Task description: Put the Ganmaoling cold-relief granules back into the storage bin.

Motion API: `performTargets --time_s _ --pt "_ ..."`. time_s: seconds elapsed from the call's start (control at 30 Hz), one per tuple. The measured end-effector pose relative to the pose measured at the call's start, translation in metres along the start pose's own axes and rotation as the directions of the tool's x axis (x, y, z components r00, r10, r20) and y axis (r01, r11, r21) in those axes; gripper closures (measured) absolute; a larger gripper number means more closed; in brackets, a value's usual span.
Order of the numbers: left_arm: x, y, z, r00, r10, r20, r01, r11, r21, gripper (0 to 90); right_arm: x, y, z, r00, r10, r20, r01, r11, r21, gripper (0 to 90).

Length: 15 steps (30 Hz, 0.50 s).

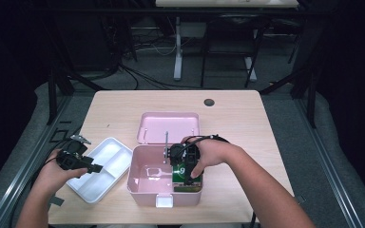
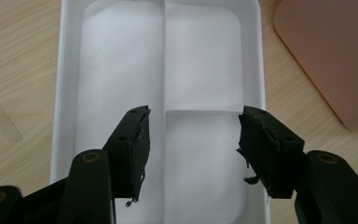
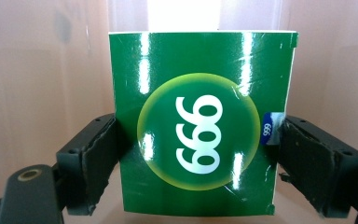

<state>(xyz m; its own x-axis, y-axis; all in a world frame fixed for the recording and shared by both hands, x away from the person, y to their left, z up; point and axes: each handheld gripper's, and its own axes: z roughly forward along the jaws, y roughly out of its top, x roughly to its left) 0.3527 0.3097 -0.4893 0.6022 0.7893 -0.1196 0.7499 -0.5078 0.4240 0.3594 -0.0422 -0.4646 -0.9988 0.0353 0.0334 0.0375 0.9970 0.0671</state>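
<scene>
The green box [image 3: 200, 123] stands inside the pink bin [image 1: 140, 183], in the bin's right part, against its right wall; in the right gripper view its glossy face carries a pale round badge with white digits, and a small blue tab shows on one edge; the right gripper [image 1: 186, 167] reaches down into the bin and grasps the box, one jaw pressed against each side of it, as the right gripper view shows; the person's right hand [image 1: 214, 153] wraps the gripper from above; the bin's left part shows a bare, shiny floor; the bin's lid [image 1: 168, 127] lies open just behind it, flat on the worktop [image 1: 237, 114]; a white latch [image 1: 164, 201] sits at the bin's front wall; the white tray [image 1: 100, 168] lies just left of the bin, set at a slant, its dividers marking off compartments; the left gripper [image 1: 94, 167] hovers over the tray's near end, released, its jaws standing wide apart with nothing between them, and in the left gripper view [image 2: 193, 135] they frame the tray's middle divider; a dark round hole [image 1: 209, 102] marks the worktop's far edge
</scene>
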Motion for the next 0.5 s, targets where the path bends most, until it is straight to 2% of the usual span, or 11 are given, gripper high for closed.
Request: performTargets --time_s 0.27,0.5 --pt "-0.0001 0.0000 -0.0001 1.0000 -0.003 0.001 0.003 1.0000 -0.002 43.0 -0.0024 0.0010 0.0022 0.9997 0.019 0.016 -0.019 0.999 0.027 16.3" --pt "-0.0009 0.0004 0.0007 1.0000 -0.001 -0.001 0.001 1.0000 0.001 43.0 -0.0014 -0.0017 -0.0019 0.9993 0.034 0.014 -0.035 0.999 0.021 17.3"
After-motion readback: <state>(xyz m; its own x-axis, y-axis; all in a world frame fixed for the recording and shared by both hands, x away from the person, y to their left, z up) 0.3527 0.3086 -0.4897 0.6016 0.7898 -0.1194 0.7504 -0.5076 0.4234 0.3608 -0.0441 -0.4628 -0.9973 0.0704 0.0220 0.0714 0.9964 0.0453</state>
